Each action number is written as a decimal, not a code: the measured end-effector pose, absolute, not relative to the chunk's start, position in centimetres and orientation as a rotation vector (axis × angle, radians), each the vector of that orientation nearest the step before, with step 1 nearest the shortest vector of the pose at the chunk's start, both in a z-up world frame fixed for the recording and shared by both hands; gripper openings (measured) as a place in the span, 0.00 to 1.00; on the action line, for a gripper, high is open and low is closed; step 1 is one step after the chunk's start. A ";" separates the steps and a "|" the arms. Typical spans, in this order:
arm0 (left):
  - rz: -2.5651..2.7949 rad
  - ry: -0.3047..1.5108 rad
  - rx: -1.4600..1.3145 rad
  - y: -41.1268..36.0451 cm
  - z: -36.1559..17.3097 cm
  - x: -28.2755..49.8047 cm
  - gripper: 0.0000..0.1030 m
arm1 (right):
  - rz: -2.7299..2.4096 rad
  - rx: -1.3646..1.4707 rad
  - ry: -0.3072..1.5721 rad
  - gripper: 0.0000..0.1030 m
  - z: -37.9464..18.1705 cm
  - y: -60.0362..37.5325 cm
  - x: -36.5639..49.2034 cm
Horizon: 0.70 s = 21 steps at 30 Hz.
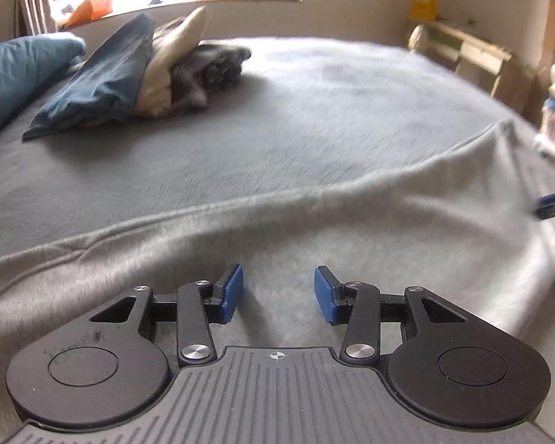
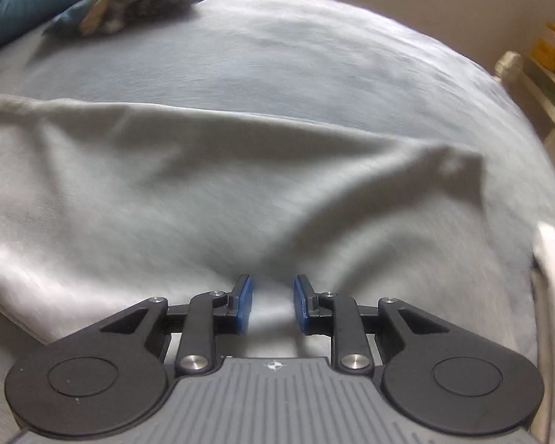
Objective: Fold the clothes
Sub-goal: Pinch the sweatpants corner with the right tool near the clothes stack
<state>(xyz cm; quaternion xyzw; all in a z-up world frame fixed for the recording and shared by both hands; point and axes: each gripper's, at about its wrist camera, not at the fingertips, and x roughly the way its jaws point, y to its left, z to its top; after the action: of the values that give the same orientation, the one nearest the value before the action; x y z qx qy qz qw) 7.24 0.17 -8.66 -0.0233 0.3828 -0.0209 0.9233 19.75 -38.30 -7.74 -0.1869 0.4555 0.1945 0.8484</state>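
Right wrist: right gripper [image 2: 272, 303] pinching grey garment [image 2: 203, 185], long axis crosswise; left gripper [image 1: 278, 294] open, empty

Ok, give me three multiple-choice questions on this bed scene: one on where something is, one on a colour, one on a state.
1. Where is the pile of clothes?
A. At the far left of the bed, beside the blue pillow
B. On the floor
C. Hanging on a rail

2. What colour are the pads of the left claw?
A. Red
B. Green
C. Blue

3. How is the left claw set?
A. Clamped on a hanger
B. Open over the light grey garment, nothing between its pads
C. Fully shut, pads touching

Answers: 1 A, the pile leans next to the pillow at the bed's far left. 2 C, both pads are plainly blue. 3 B, a wide gap shows between the pads, with flat cloth beyond.
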 end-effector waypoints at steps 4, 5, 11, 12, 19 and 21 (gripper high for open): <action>0.016 0.805 -0.074 1.1 -9.1 7.4 0.41 | 0.234 -0.327 0.999 0.24 -7.2 -44.1 19.9; 0.027 0.806 -0.080 1.2 -9.1 7.4 0.41 | 0.192 -0.328 1.002 0.24 -6.9 -44.8 20.2; 0.077 0.811 -0.074 0.8 -9.0 7.5 0.41 | 0.279 -0.285 0.885 0.25 -5.2 -41.8 22.3; 0.083 0.811 -0.066 0.6 -9.0 7.5 0.42 | 0.315 -0.280 0.876 0.25 -5.5 -40.8 22.9; 0.107 0.823 -0.094 1.1 -8.9 7.5 0.42 | 0.221 -0.186 0.865 0.24 -8.4 -42.6 30.4; 0.108 0.825 -0.094 1.2 -9.0 7.5 0.42 | 0.111 -0.154 0.863 0.24 -8.2 -44.9 32.4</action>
<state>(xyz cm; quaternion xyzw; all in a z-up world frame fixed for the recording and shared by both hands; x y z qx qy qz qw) 7.51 1.15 -8.96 -0.0454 0.4004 0.0525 0.9137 32.45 -44.89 -8.18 -0.0747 0.4175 0.0539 0.9040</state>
